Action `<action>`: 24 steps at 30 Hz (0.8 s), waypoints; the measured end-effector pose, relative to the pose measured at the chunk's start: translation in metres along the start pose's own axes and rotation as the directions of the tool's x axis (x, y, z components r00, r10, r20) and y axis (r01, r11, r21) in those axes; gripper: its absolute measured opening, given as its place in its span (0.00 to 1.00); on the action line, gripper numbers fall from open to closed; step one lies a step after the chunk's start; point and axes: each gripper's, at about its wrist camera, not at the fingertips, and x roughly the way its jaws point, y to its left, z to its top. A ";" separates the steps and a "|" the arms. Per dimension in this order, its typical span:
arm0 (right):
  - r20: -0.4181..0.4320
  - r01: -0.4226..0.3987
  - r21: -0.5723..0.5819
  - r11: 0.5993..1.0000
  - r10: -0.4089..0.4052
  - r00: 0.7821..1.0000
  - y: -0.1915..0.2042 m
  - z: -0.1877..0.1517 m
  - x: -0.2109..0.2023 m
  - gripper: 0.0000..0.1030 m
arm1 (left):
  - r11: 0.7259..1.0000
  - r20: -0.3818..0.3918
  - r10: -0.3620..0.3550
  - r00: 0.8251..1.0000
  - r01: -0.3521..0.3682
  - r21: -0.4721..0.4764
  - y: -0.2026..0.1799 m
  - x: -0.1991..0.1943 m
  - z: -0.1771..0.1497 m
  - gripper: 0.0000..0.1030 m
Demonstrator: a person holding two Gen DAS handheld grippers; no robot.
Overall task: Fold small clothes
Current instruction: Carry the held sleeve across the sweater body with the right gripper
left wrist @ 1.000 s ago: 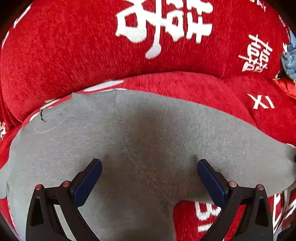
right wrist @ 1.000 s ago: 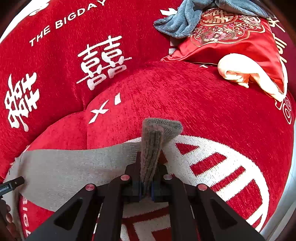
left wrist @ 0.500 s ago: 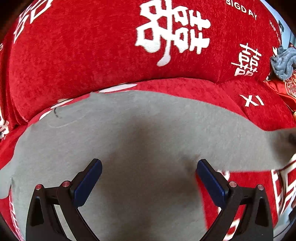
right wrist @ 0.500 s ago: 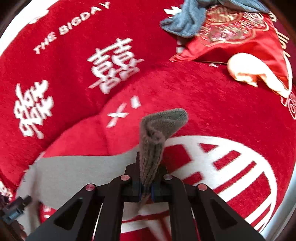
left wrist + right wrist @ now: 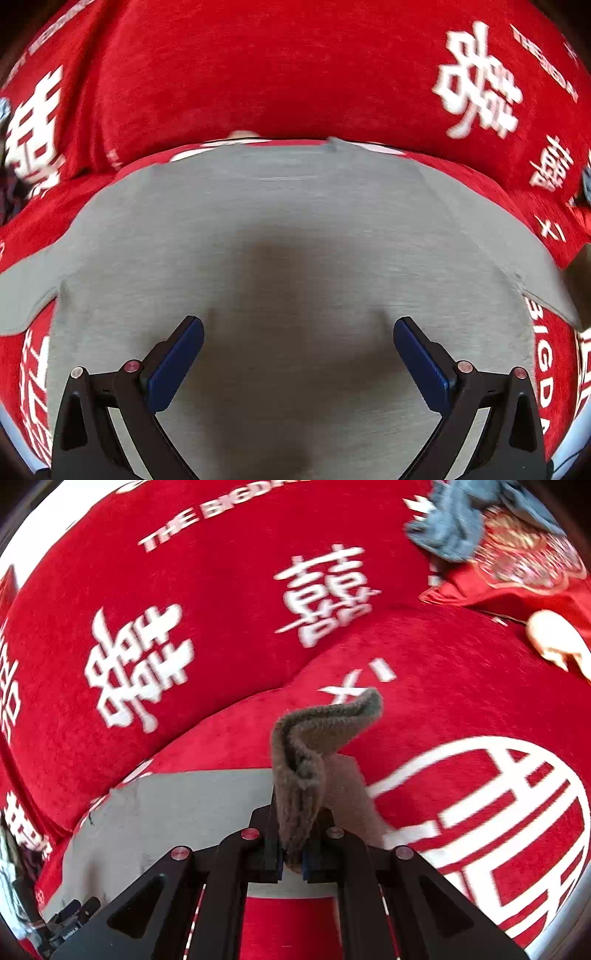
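Garment (image 5: 295,240): grey, spread flat on red sofa (image 5: 258,81) seat
Right gripper (image 5: 291,864): clamped on garment's raised edge
Left gripper (image 5: 298,363): apart, empty, above garment

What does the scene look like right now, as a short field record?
surface: red sofa cover with white characters
garment: grey garment spread flat on the seat
left gripper: open, above the garment, nothing between its fingers
right gripper: shut on a bunched end of the garment, lifted off the seat
clutter: blue-grey cloth on a red embroidered cushion, far right
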 end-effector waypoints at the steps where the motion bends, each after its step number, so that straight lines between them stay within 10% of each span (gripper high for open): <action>1: -0.003 -0.004 -0.010 1.000 0.004 1.000 0.010 -0.001 0.002 0.06 | 1.000 0.002 0.007 1.000 -0.007 -0.004 0.006 0.000 0.000 1.00; 24: -0.096 -0.082 -0.322 0.943 0.054 0.994 0.274 -0.063 0.039 0.06 | 0.993 0.019 0.061 0.998 -0.058 -0.106 0.131 -0.009 -0.033 1.00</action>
